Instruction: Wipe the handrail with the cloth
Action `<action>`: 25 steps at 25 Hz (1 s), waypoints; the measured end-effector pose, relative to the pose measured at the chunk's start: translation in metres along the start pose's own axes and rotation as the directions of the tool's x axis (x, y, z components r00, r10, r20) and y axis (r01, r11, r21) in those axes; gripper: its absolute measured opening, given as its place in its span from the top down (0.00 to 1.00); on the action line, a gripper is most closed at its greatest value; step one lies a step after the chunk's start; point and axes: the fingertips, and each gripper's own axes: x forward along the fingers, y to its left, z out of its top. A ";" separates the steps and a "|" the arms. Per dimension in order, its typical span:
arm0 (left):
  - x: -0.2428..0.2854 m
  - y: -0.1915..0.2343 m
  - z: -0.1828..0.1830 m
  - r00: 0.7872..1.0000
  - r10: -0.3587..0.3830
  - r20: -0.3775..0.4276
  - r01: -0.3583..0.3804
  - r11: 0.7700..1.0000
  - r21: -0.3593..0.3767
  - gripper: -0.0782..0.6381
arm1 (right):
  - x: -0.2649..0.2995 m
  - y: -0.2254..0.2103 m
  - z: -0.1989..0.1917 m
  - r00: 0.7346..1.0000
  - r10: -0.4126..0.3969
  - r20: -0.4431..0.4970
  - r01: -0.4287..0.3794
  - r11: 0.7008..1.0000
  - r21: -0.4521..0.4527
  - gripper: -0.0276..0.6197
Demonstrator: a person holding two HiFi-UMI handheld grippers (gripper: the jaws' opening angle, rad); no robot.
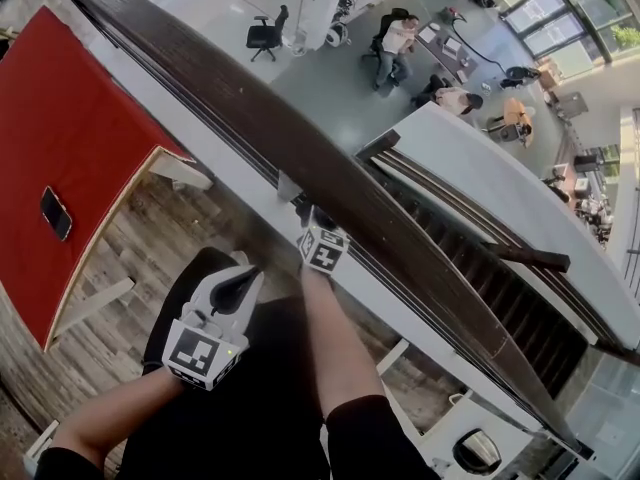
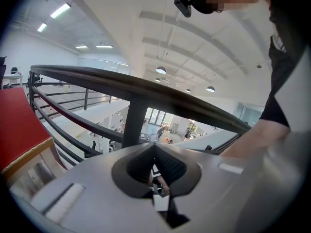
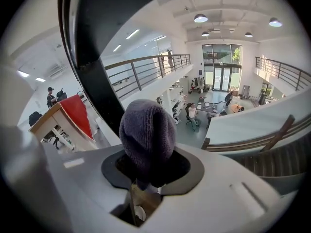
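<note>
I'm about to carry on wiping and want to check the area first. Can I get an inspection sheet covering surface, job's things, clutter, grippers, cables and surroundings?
Surface: dark handrail runs diagonally across the head view; no dirt can be made out.
Job's things: grey knitted cloth, bunched up between the right gripper's jaws.
Clutter: red table at the left, with a phone lying on it.
Grippers: right gripper shut on the cloth, at the handrail's near edge; contact cannot be told. Left gripper shut and empty, lower, short of the handrail.
Cables: nothing seen.
Surroundings: wooden floor underfoot; an open hall below with people seated at desks; staircase at the right.
</note>
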 end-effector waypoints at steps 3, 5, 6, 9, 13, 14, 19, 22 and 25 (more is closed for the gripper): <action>-0.001 -0.005 -0.001 1.000 0.008 0.000 -0.008 1.000 -0.009 0.89 | -0.005 -0.007 -0.003 1.000 0.004 -0.005 -0.004 1.000 -0.025 0.80; 0.000 -0.008 0.001 1.000 0.007 0.002 -0.007 1.000 -0.013 0.89 | -0.008 -0.010 -0.003 1.000 0.009 -0.004 -0.009 0.999 -0.050 0.80; 0.001 -0.009 0.002 1.000 0.007 0.003 -0.007 1.000 -0.013 0.89 | -0.009 -0.011 -0.002 1.000 0.011 -0.002 -0.011 0.998 -0.059 0.80; 0.000 -0.009 0.000 1.000 0.010 -0.003 -0.010 1.000 -0.007 0.89 | -0.011 -0.014 -0.004 1.000 0.012 -0.001 -0.012 0.998 -0.069 0.80; -0.002 -0.011 0.003 0.999 0.024 -0.021 -0.024 1.000 -0.005 0.89 | -0.016 -0.020 -0.010 1.000 0.010 0.000 -0.010 0.997 -0.073 0.80; -0.001 -0.011 0.003 0.999 0.025 -0.024 -0.025 1.000 -0.003 0.89 | -0.016 -0.022 -0.010 1.000 0.009 0.002 -0.009 0.997 -0.070 0.80; 0.000 -0.021 -0.002 0.999 -0.004 -0.032 0.004 1.000 0.002 0.89 | -0.022 -0.034 -0.017 1.000 -0.007 -0.001 0.007 0.999 -0.048 0.80; -0.004 -0.022 0.004 0.999 0.000 -0.034 0.001 1.000 0.023 0.89 | -0.025 -0.034 -0.022 1.000 0.001 0.000 -0.001 0.999 -0.041 0.80; -0.005 -0.027 0.004 0.999 0.001 -0.039 0.000 1.000 0.025 0.89 | -0.032 -0.044 -0.023 1.000 -0.007 -0.003 0.006 0.999 -0.039 0.80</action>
